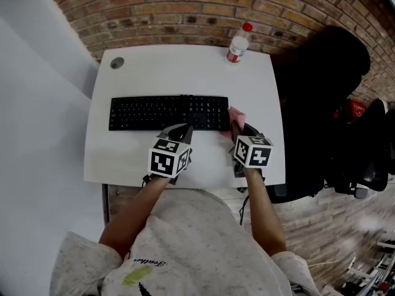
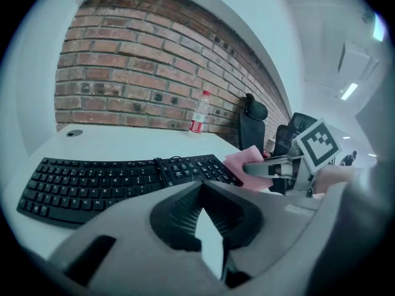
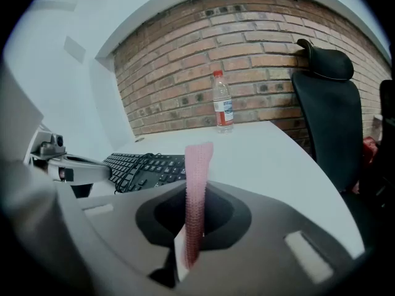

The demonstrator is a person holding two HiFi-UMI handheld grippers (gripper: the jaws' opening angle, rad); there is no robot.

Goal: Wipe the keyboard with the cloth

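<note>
A black keyboard (image 1: 168,113) lies across the middle of the white table (image 1: 185,66). My right gripper (image 1: 238,128) is shut on a pink cloth (image 1: 237,115), which sticks up between the jaws just off the keyboard's right end. In the right gripper view the cloth (image 3: 199,177) stands as a narrow upright strip, with the keyboard (image 3: 151,165) to its left. My left gripper (image 1: 182,131) hovers at the keyboard's front edge near the middle, shut on nothing. The left gripper view shows the keyboard (image 2: 111,180) ahead and the cloth (image 2: 244,160) in the right gripper (image 2: 265,168).
A plastic water bottle (image 1: 237,44) with a red cap stands at the table's far right corner. A round cable grommet (image 1: 116,62) sits at the far left. A black office chair (image 1: 321,91) stands right of the table, and a brick wall (image 1: 203,11) runs behind.
</note>
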